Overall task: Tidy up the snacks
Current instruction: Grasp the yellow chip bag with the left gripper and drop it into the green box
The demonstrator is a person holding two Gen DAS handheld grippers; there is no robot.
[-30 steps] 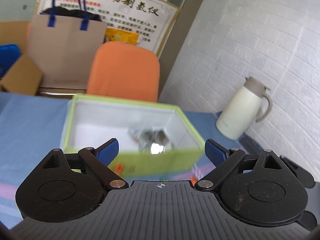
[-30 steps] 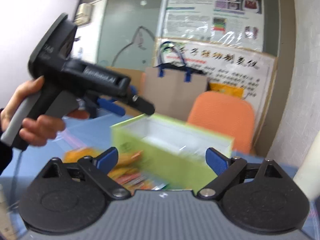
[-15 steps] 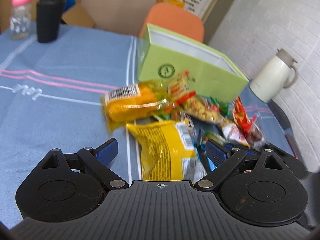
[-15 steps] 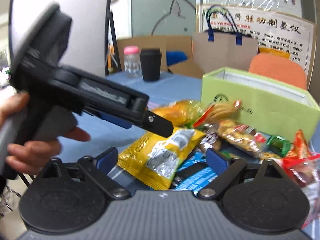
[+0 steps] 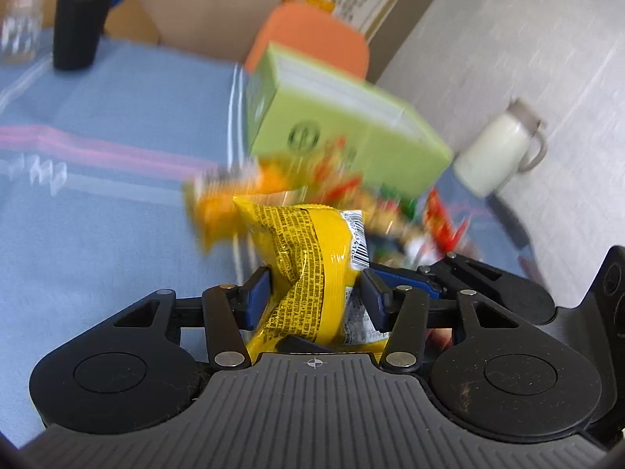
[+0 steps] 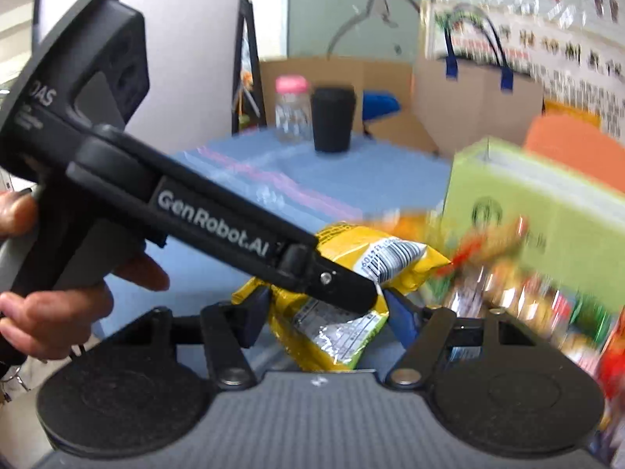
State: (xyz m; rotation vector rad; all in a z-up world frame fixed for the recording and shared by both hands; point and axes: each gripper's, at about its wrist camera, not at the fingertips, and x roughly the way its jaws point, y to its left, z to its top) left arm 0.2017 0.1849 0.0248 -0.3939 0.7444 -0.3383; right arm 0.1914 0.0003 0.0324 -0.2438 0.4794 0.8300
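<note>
A yellow snack bag (image 5: pixel 308 258) sits crumpled between the blue pads of my left gripper (image 5: pixel 314 285), whose jaws are closing and pinch its sides. In the right wrist view the same yellow bag (image 6: pixel 336 328) also fills the gap of my right gripper (image 6: pixel 326 308); its jaws are closing too, with the pads against the bag's lower part. The left gripper (image 6: pixel 363 293) reaches in from the left, held by a person's hand (image 6: pixel 58 305). A blurred pile of snack packets (image 5: pixel 351 187) lies before the open green box (image 5: pixel 351 133).
A blue striped cloth (image 5: pixel 117 215) covers the table. At its far end stand a black cup (image 6: pixel 334 117) and a pink-capped bottle (image 6: pixel 291 109). A white jug (image 5: pixel 500 148) stands by the brick wall on the right. Behind the box are an orange chair (image 5: pixel 312 35) and a paper bag (image 6: pixel 476 97).
Both grippers swung from the green box down to the snack pile. Their jaws went from wide to narrowed around the yellow bag, which now stands crumpled and raised off the cloth.
</note>
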